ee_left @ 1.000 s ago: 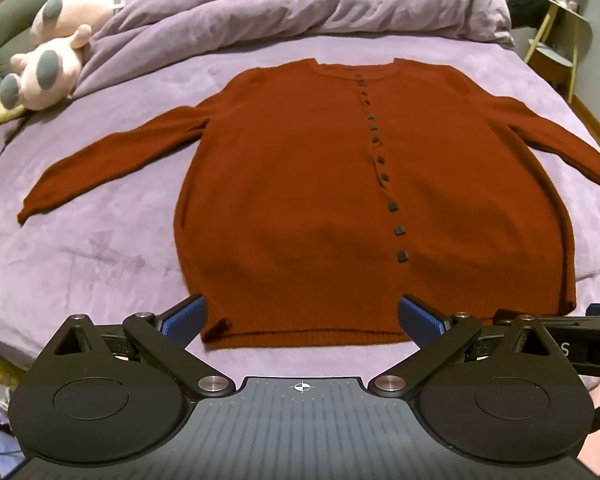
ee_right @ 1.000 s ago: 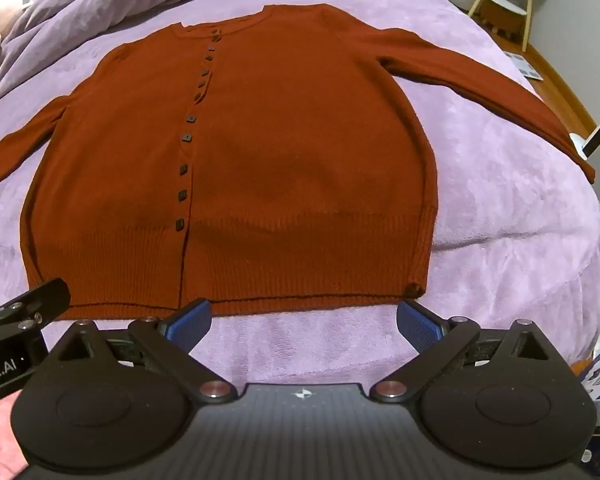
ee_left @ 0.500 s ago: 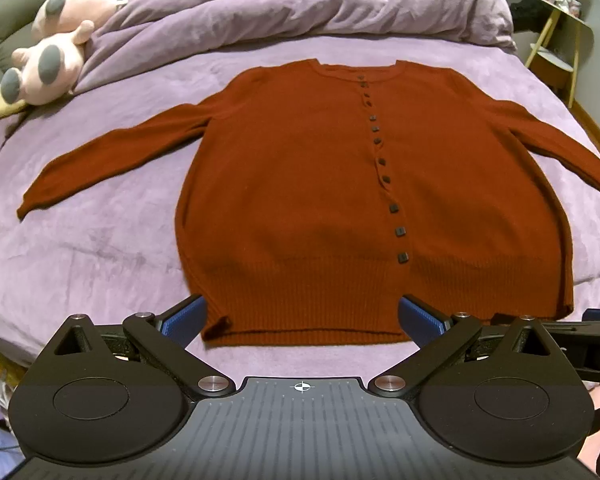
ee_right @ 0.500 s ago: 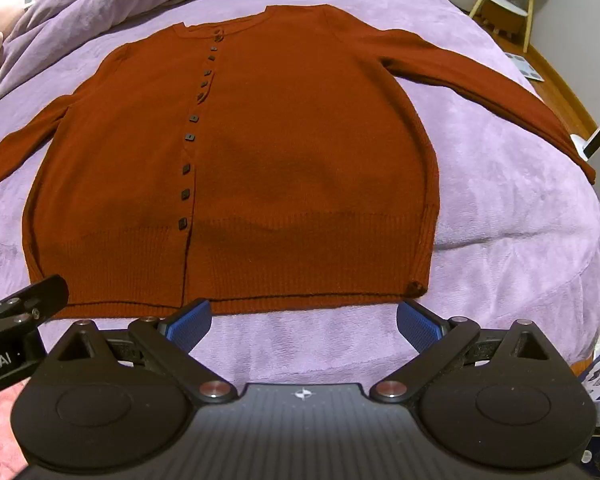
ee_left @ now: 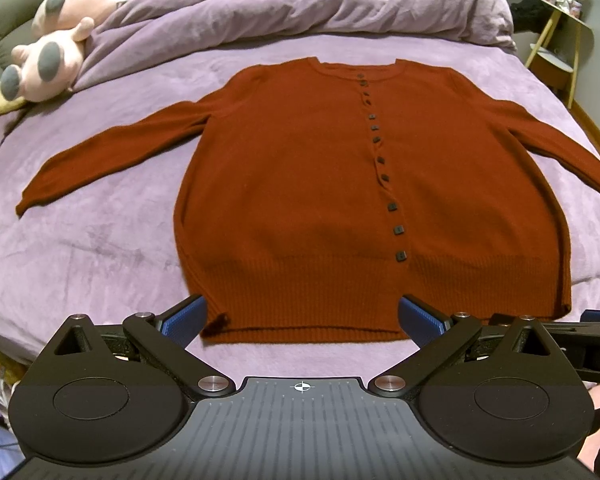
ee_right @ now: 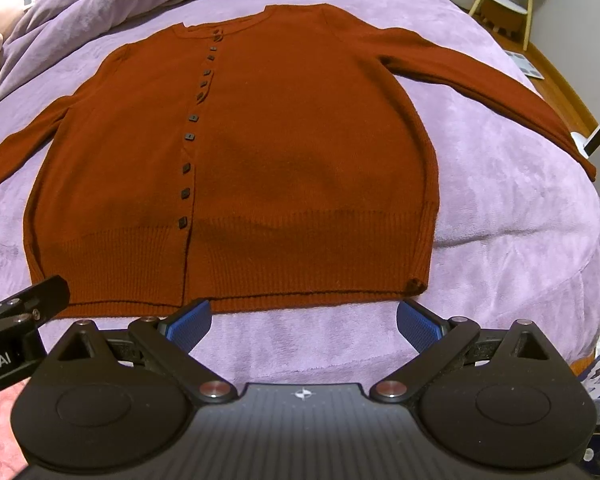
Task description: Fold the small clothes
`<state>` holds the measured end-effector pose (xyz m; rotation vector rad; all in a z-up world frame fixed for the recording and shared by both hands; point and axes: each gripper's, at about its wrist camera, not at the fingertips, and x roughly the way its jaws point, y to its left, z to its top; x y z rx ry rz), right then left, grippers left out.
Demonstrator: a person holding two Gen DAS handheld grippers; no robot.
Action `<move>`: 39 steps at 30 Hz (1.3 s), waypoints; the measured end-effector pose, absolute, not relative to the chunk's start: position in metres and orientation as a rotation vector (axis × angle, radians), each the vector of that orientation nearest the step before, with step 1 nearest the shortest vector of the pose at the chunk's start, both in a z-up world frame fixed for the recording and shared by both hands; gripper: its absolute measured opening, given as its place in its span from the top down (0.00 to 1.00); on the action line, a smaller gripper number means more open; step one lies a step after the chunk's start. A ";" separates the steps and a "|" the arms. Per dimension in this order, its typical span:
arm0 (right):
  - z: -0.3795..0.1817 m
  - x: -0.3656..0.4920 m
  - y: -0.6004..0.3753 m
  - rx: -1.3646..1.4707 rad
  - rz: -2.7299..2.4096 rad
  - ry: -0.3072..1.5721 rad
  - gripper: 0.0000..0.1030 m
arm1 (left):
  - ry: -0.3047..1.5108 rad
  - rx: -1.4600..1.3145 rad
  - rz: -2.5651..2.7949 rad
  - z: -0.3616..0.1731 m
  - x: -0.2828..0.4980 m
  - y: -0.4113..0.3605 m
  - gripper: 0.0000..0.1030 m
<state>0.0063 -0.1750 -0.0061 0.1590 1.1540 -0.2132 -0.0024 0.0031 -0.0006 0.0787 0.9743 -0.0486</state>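
Observation:
A rust-red buttoned cardigan (ee_left: 300,184) (ee_right: 292,128) lies flat, front up, on the purple bed, sleeves spread to both sides and hem toward me. My left gripper (ee_left: 302,320) stands open just above the hem's left half, with nothing between its blue pads. My right gripper (ee_right: 304,322) is open too, hovering over the bedcover just short of the hem's right half. Each gripper's black body shows at the edge of the other's view.
A bunched purple duvet (ee_left: 300,4) lies across the head of the bed. Pink plush toys (ee_left: 52,40) rest at the far left. A small yellow-legged side table (ee_left: 556,40) stands at the right, beside the bed. The bed's right edge (ee_right: 596,264) drops off near my right gripper.
Both grippers have drifted slightly; the cardigan sits a little lower in the right wrist view. Nothing has been gripped and the cardigan has not moved.

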 end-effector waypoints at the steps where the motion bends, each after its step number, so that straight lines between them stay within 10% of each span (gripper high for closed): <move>1: -0.006 0.006 -0.175 0.160 -0.214 1.154 0.04 | 0.975 0.078 -0.049 0.000 -0.002 0.003 0.00; 39: -0.004 0.006 -0.176 0.169 -0.201 1.150 0.04 | 0.995 0.053 -0.044 0.002 -0.003 0.005 0.00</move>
